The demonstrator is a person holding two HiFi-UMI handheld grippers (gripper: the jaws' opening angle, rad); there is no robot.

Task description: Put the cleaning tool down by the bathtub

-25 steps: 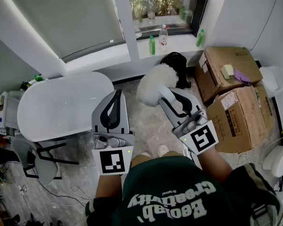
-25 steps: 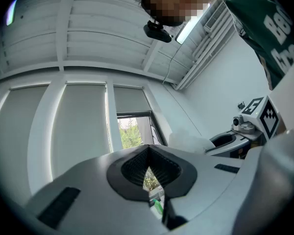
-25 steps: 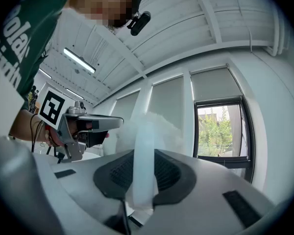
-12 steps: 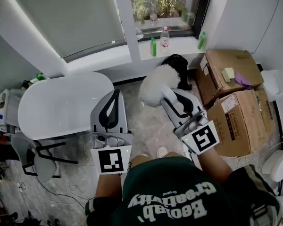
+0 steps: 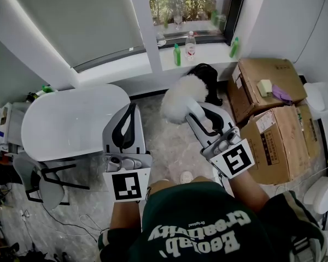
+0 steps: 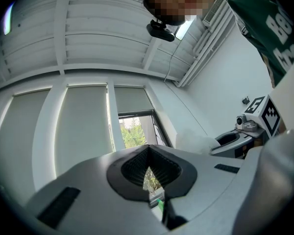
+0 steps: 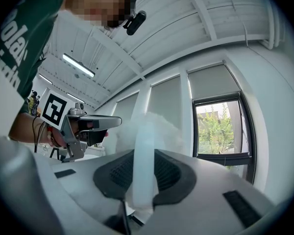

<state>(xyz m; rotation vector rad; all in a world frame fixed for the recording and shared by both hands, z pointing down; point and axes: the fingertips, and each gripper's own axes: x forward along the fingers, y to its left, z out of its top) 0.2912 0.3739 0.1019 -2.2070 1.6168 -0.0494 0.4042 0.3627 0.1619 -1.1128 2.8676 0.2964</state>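
Hardly shifting vs. a sec ago: R gripper [image 5: 205, 113] w/ cleaning tool [image 5: 181, 98] nudging slightly toward sill [image 5: 208, 54]; L gripper [image 5: 132, 112] keeping station.
White bathtub [image 5: 71, 121] lying at left, cardboard boxes [image 5: 268, 108] at right, both grippers hovering over floor [image 5: 169, 141] between them. R jaws clamping tool's pale handle [image 7: 144, 165], fluffy white head sticking out fwd, clear of tub, near black object [image 5: 205, 72] under sill. L jaws pressing together, nothing between. One green bottle [image 5: 176, 53] standing on sill.

One bathtub [image 5: 71, 121], two boxes [image 5: 257, 64], perhaps three bottles [image 5: 176, 53]
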